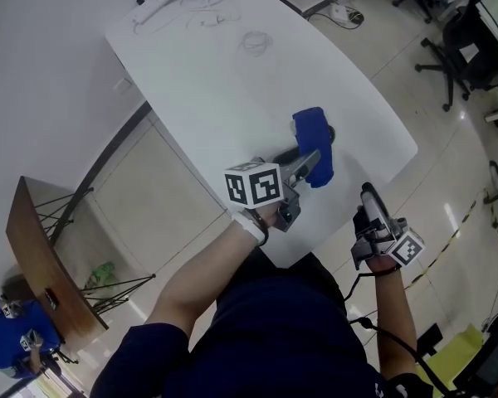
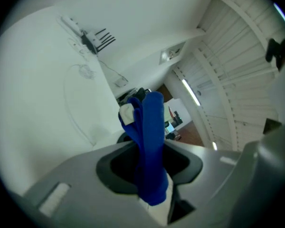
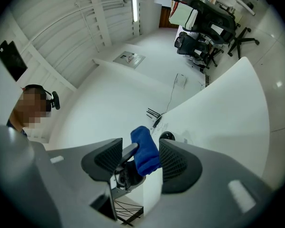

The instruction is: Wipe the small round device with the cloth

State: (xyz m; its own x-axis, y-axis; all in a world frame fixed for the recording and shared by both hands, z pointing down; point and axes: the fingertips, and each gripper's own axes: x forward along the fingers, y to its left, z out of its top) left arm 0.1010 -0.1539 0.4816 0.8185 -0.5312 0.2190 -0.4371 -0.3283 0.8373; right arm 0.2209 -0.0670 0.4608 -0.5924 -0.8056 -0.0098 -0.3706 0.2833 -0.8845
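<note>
Device (image 3: 167,136): dark, round, on counter (image 1: 232,73), just beyond left hand-held gripper (image 1: 309,162).
Cloth (image 1: 314,139): blue, clenched in the left jaws, beside device.
Right hand-held gripper (image 1: 369,196): released, empty.
Wipe: lower cloth flat, press lightly, circle; steady device if it slides.
Counter: white, cables (image 1: 201,11) at far end.
Room: office chairs (image 1: 456,48), pale floor.

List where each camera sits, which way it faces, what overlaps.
Head view: on the person's head, looking steeply down at the white table; shows both forearms, left claw, right claw.
Left gripper view: rides the left claw, looking along its jaws, shut on the blue cloth.
Right gripper view: rides the right claw, open jaws facing the left claw.
Shared: all show the blue cloth.
</note>
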